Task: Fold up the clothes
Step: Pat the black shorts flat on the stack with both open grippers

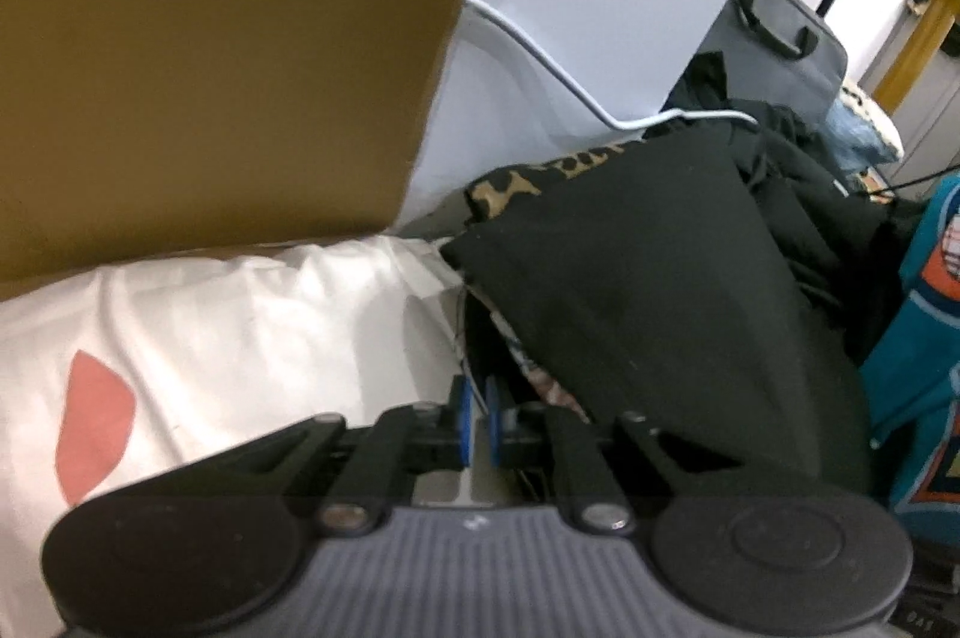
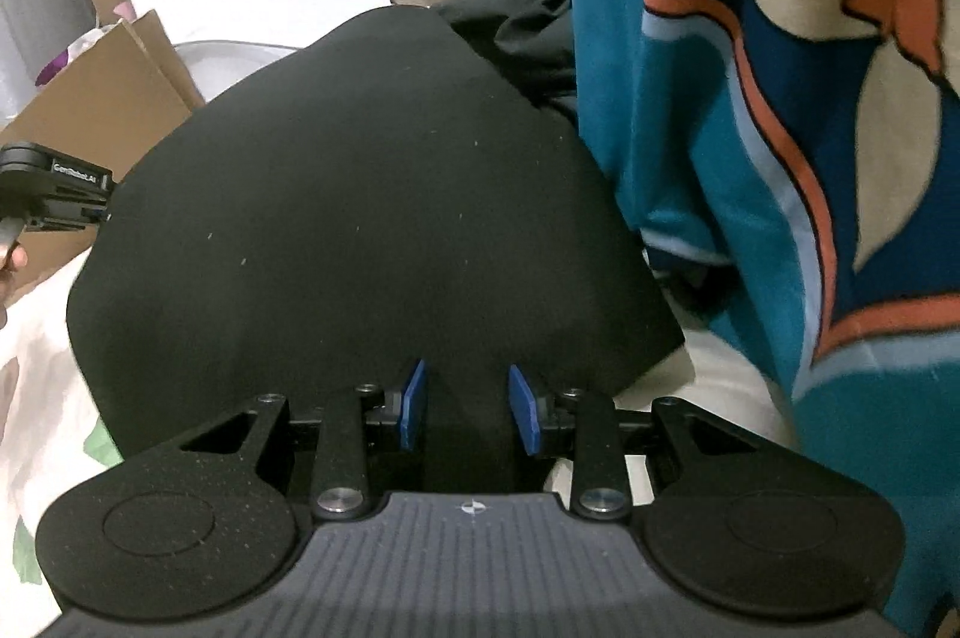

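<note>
On my right wrist camera the black garment (image 2: 372, 218) fills the middle of the view, a smooth, dark folded mound spread on the pale bedding (image 2: 42, 338). My right gripper (image 2: 467, 407) sits at its near edge with the blue pads (image 2: 414, 401) partly apart and a ridge of the black cloth between them; I cannot tell for certain that the pads press on it. Just to the right, a teal patterned fabric (image 2: 780, 158) with orange and cream shapes stands close against the garment's right edge and takes up that whole side.

On my left wrist camera the left gripper (image 1: 477, 419) has its blue pads all but together, only a thin slit between them. It sits at the seam where the white sheet (image 1: 240, 326) meets the garment's (image 1: 630, 308) left edge, and I cannot make out any cloth pinched in the pads. A leopard-print piece (image 1: 522, 185) peeks out beyond the garment's far corner, and more dark clothes (image 1: 798, 176) are heaped behind it.

An upright cardboard box flap (image 1: 228, 62) stands to the left; above it something with purple print shows, but I cannot say whether it is inside. A white cable (image 1: 570, 86) runs along the white wall behind. Open room is mainly on the sheet at the left; the right is crowded by fabric.
</note>
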